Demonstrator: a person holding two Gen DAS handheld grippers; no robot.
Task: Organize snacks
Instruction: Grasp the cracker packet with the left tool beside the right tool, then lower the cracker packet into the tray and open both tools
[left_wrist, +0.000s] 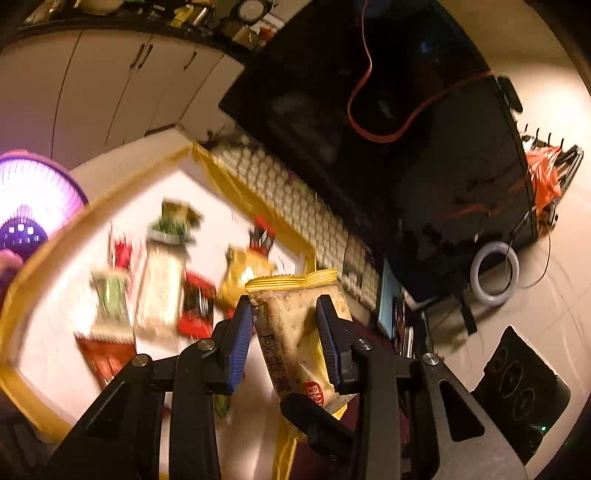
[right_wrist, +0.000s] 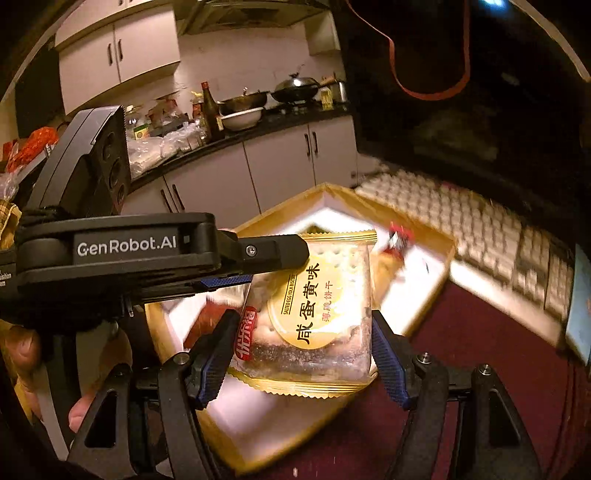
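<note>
A salted egg yolk biscuit packet (left_wrist: 295, 328), clear with yellow crimped ends, is held in the air over a gold-rimmed white tray (left_wrist: 48, 254). My left gripper (left_wrist: 284, 306) is shut on its sides with the blue pads. In the right wrist view the same packet (right_wrist: 314, 314) sits between my right gripper's fingers (right_wrist: 299, 350), which close on its lower edges, while the left gripper (right_wrist: 273, 254) clamps its upper left corner. Several snack packets (left_wrist: 162, 288) lie blurred in the tray.
A white keyboard (left_wrist: 295, 214) lies behind the tray, with a dark monitor (left_wrist: 388, 129) beyond it. A purple fan (left_wrist: 26, 206) stands at the left. The tray (right_wrist: 439, 258) rests on a dark red table mat (right_wrist: 480, 369). Kitchen counter with pots (right_wrist: 258, 103) is behind.
</note>
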